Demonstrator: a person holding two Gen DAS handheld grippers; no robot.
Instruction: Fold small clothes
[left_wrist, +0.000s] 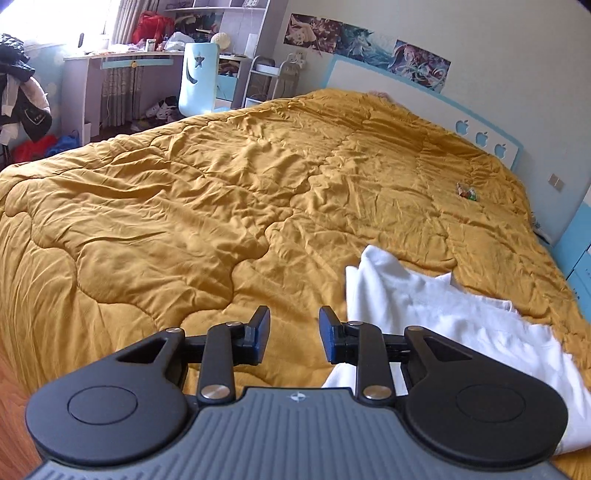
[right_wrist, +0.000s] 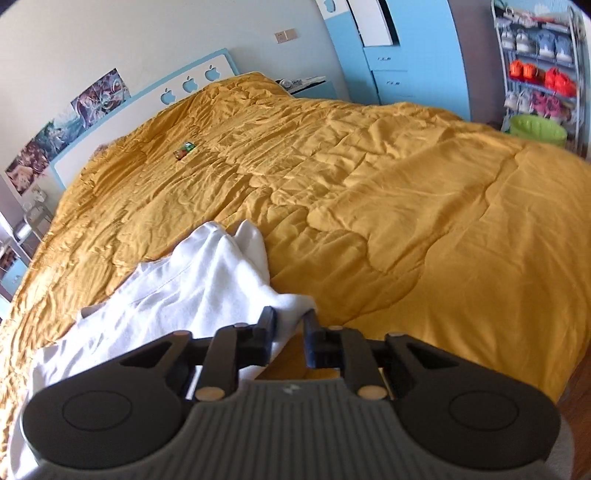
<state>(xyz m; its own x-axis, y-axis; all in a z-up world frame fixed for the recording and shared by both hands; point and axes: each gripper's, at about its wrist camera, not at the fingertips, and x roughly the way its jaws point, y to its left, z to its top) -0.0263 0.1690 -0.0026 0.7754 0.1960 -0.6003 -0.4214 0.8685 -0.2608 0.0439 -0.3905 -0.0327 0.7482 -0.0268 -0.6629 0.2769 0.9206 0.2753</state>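
Observation:
A small white garment (left_wrist: 443, 317) lies crumpled on the mustard-yellow quilt (left_wrist: 221, 206) near the bed's front edge. My left gripper (left_wrist: 294, 332) is open and empty, just left of the garment, with its right finger against the cloth's edge. In the right wrist view the garment (right_wrist: 192, 280) spreads to the left and below. My right gripper (right_wrist: 290, 328) has its jaws a little apart, with a white corner of the garment lying between them over the quilt (right_wrist: 406, 206).
A small colourful wrapper (left_wrist: 467, 192) lies on the quilt near the headboard (left_wrist: 480, 122); it also shows in the right wrist view (right_wrist: 184, 150). A desk and blue chair (left_wrist: 197, 79) stand beyond the bed. A shoe rack (right_wrist: 539, 62) and green bin (right_wrist: 537, 129) stand at right.

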